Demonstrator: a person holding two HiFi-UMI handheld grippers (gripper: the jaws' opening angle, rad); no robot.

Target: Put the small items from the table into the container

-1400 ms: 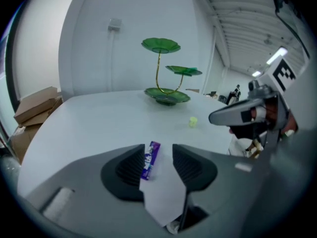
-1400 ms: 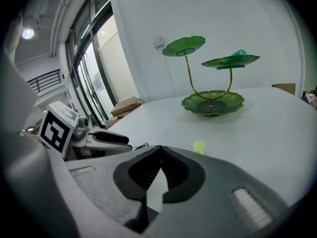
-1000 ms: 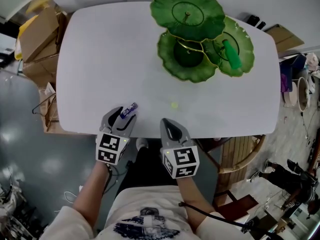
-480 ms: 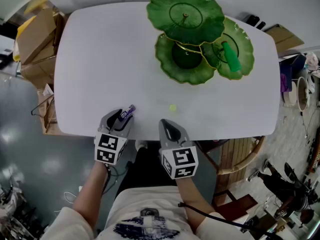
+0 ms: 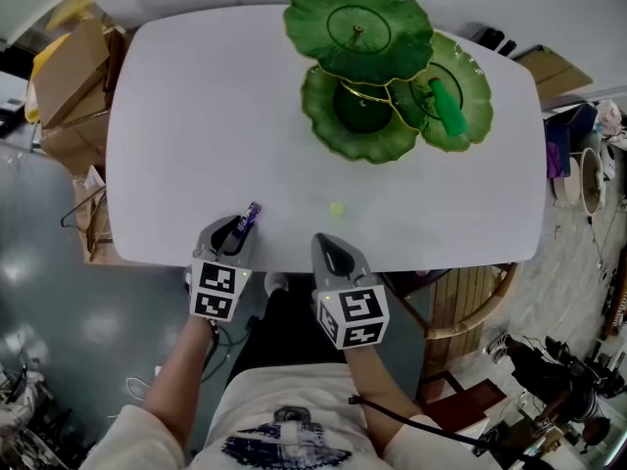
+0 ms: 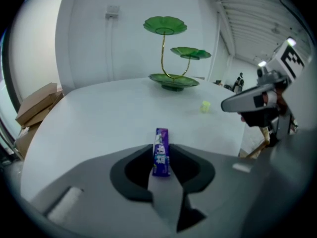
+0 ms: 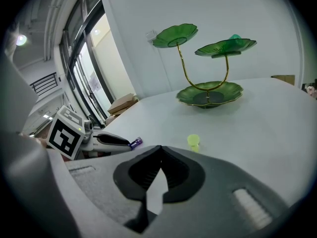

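A purple wrapped packet lies on the white table near its front edge. My left gripper is around it, and its jaws are closing. In the left gripper view the packet stands lengthwise between the fingertips, which touch both of its sides. A small yellow-green item sits on the table ahead of my right gripper, which is shut and holds nothing. The container is a green three-tier leaf stand at the far side. A green object lies on its right tier.
Cardboard boxes stand off the table's left edge. A wooden chair sits at the front right. In the right gripper view the left gripper shows at the left with the packet at its tip.
The left gripper's jaws have narrowed onto the purple packet, which now points more straight ahead. The right gripper has not moved.
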